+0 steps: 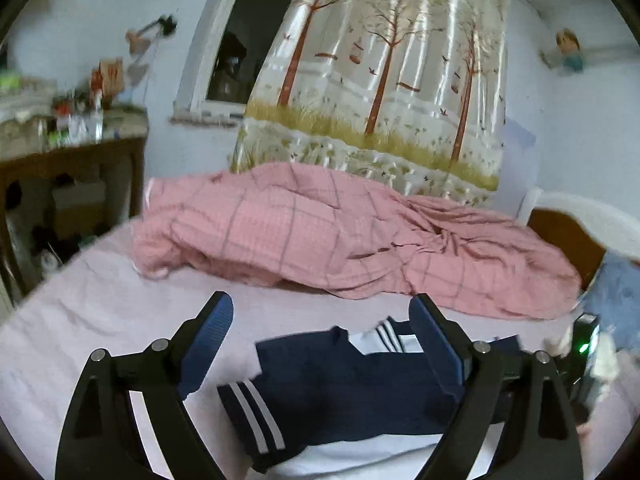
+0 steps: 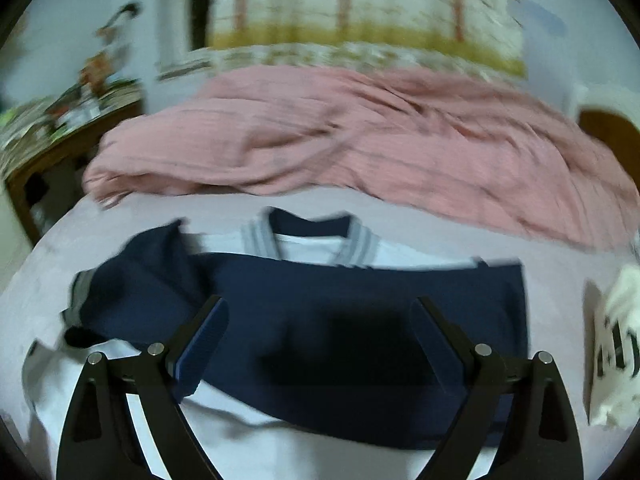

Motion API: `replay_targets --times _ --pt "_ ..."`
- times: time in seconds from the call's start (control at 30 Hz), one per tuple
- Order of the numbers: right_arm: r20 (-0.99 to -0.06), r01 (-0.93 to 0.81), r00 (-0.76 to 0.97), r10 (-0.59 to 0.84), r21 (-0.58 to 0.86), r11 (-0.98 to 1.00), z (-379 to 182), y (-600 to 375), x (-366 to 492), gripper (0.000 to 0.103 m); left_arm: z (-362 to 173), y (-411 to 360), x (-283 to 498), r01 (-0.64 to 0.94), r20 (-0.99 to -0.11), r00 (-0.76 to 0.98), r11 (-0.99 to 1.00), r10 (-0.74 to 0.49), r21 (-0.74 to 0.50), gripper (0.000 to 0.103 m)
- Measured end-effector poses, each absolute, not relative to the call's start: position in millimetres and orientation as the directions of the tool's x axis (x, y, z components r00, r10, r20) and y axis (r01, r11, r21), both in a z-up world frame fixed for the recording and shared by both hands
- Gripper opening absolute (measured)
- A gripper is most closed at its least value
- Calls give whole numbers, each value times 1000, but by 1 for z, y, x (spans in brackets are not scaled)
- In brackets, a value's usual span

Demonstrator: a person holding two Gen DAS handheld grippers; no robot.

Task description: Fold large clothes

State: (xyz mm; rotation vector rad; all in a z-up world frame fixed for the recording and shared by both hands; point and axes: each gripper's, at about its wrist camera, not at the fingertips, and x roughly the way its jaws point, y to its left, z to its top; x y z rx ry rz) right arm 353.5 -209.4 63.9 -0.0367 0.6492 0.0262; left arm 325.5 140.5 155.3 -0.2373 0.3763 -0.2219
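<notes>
A navy and white top (image 2: pixel 344 304) with striped collar and cuffs lies on the pale pink bed sheet (image 2: pixel 120 224), its navy sleeves folded across the white body. It also shows in the left wrist view (image 1: pixel 344 384), with a striped cuff (image 1: pixel 252 412) at the lower left. My left gripper (image 1: pixel 320 328) is open and empty, just above the top. My right gripper (image 2: pixel 320 328) is open and empty over the folded navy part. The right wrist view is blurred.
A rumpled pink checked quilt (image 1: pixel 352 236) lies across the far side of the bed. A cluttered wooden table (image 1: pixel 72 160) stands at the left. A tree-print curtain (image 1: pixel 384 80) hangs behind. A white printed cloth (image 2: pixel 616 344) lies at the right. A wooden headboard (image 1: pixel 564 244) is at far right.
</notes>
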Motion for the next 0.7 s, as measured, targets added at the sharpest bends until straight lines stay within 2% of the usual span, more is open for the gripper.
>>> replay_targets --times 0.1,0.3,0.5,0.6,0.67,0.7 --pt "-616 -106 786 47 -59 993 67 -152 359 93 151 158 332 204 -325 893 923 -312 -326 89" --pt "-675 -309 710 199 -46 950 46 -28 373 93 137 197 345 105 -365 895 918 -254 -382 89" --pt "-751 -463 583 312 9 886 8 67 383 93 129 251 336 34 -337 920 896 -201 -443 89" --pt "-811 -484 524 259 -34 874 -18 96 397 93 128 274 322 -22 -313 944 922 -108 -387 89" --pt "-846 -453 507 167 -97 886 -36 104 408 93 125 291 321 -48 -311 944 892 -106 -450 89" --pt "-846 -435 516 132 -126 891 -41 104 411 88 123 296 321 -41 -300 946 877 -120 -479 89"
